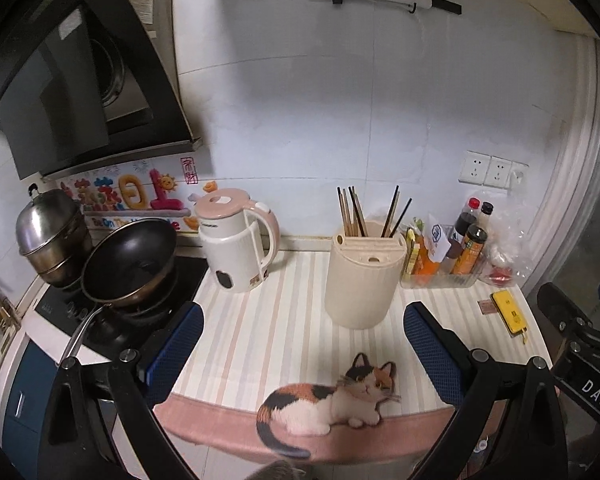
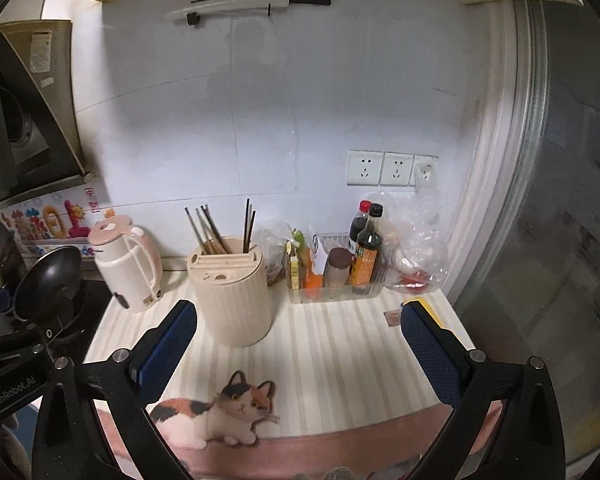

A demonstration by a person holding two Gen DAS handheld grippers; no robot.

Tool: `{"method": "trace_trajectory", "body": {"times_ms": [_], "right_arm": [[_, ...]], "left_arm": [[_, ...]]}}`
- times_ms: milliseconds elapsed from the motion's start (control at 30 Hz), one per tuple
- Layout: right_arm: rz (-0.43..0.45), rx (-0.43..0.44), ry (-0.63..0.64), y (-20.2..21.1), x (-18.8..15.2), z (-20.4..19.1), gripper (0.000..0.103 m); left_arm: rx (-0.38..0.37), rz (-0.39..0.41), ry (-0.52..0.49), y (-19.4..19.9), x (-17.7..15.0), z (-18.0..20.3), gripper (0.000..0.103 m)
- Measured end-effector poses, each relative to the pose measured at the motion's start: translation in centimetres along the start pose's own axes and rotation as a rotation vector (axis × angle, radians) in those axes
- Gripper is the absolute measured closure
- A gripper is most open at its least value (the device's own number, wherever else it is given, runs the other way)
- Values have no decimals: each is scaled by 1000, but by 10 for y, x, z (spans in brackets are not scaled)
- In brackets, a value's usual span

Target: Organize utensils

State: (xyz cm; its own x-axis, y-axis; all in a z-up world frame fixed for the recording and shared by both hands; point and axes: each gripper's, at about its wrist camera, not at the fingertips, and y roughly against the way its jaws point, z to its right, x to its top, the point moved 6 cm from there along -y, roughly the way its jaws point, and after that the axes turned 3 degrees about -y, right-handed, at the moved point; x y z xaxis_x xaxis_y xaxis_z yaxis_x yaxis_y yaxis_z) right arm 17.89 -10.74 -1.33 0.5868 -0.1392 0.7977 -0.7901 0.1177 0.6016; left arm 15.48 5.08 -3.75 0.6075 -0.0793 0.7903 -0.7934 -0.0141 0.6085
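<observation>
You are facing open striped surface (image 2: 340, 344) in front of the ribbed beige utensil holder (image 2: 232, 300); the white-and-pink kettle (image 2: 126, 268) is crowding its left, the clear condiment tray (image 2: 332, 292) its right.

We are looking along the right gripper (image 2: 299, 344), whose blue-padded fingers (image 2: 166, 340) are standing wide apart with nothing between them, hovering above a striped mat (image 2: 332, 344) printed with a calico cat (image 2: 216, 412). A beige utensil holder (image 2: 232, 292) is standing upright on the mat, with chopsticks (image 2: 214, 232) sticking up from its rear slots. A pink-and-white kettle (image 2: 126, 268) is sitting just left of it, and a clear tray (image 2: 334, 294) of sauce bottles (image 2: 366, 252) is sitting to its right.
</observation>
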Motion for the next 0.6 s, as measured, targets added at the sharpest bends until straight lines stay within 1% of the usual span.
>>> {"method": "trace_trajectory", "body": {"times_ms": [67, 133, 267, 367, 467, 600], "right_arm": [[1, 2, 1, 10, -4, 2, 0], [-8, 5, 1, 18, -8, 2, 0], [-32, 16, 16, 33, -15, -1, 0], [-36, 21, 30, 42, -16, -4, 0], [-39, 19, 19, 48, -15, -3, 0], [-33, 9, 9, 52, -13, -1, 0]], "left_arm": [[8, -5, 2, 8, -6, -2, 1], [20, -30, 14, 13, -12, -5, 1], [21, -72, 37, 21, -19, -8, 1], [31, -73, 31, 26, -21, -9, 1], [35, -85, 21, 28, -23, -9, 1], [38, -82, 15, 29, -22, -10, 1]]}}
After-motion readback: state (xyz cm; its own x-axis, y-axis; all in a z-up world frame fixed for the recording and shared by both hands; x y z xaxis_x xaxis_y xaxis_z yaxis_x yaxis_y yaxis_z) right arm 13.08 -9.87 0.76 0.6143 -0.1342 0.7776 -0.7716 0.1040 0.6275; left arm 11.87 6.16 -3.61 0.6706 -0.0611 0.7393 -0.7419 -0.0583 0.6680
